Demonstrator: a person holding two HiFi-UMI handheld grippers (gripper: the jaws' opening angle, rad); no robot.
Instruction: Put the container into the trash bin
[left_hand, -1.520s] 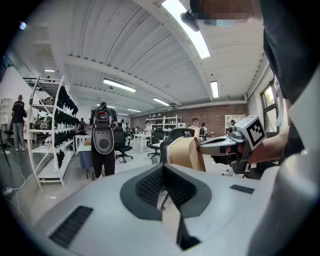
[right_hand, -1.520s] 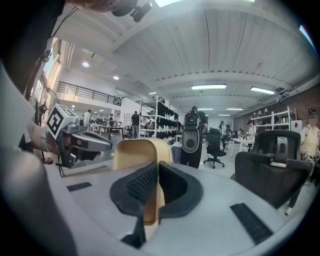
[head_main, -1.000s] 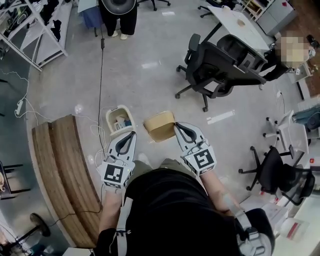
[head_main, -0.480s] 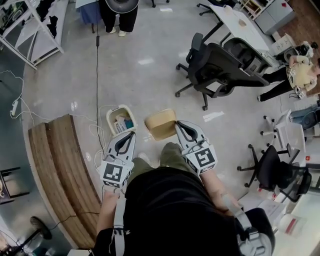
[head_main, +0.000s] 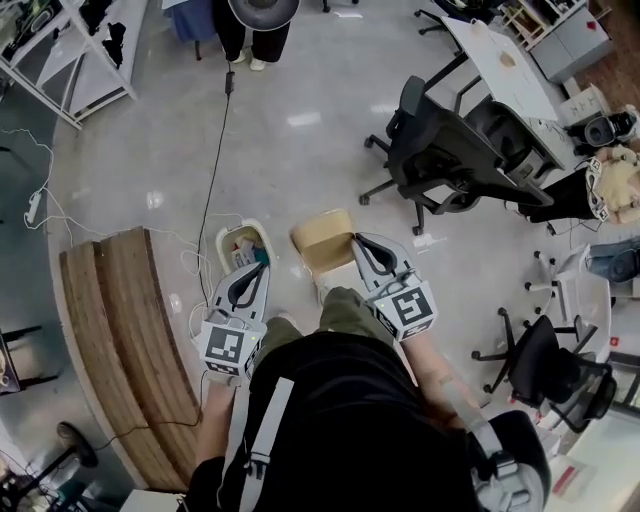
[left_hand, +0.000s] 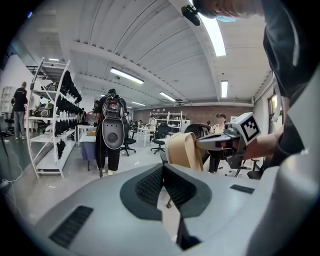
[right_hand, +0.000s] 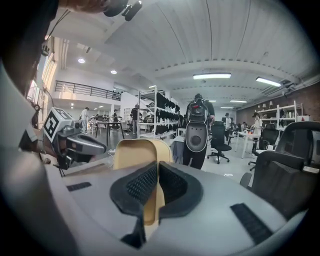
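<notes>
A tan paper container (head_main: 318, 238) hangs over the floor, and my right gripper (head_main: 357, 241) is shut on its right wall. In the right gripper view the container's (right_hand: 136, 150) wall sits pinched between the black pads of the right gripper (right_hand: 158, 166). A cream trash bin (head_main: 224, 243) with rubbish inside stands on the floor just left of the container. My left gripper (head_main: 263, 268) hovers over the bin's near right rim, shut and empty. The left gripper view shows the left gripper's (left_hand: 162, 166) pads meeting, with the container (left_hand: 182, 150) ahead to the right.
A curved wooden bench (head_main: 125, 330) lies to the left. A black office chair (head_main: 450, 150) and desk stand at the upper right, another chair (head_main: 545, 360) at the lower right. A cable (head_main: 215, 140) runs across the floor toward a standing person (head_main: 255, 20). White shelving (head_main: 70, 50) is far left.
Both grippers and the container have moved forward with the person's step, and an olive trouser leg now shows between them. The grip on the container is unchanged.
</notes>
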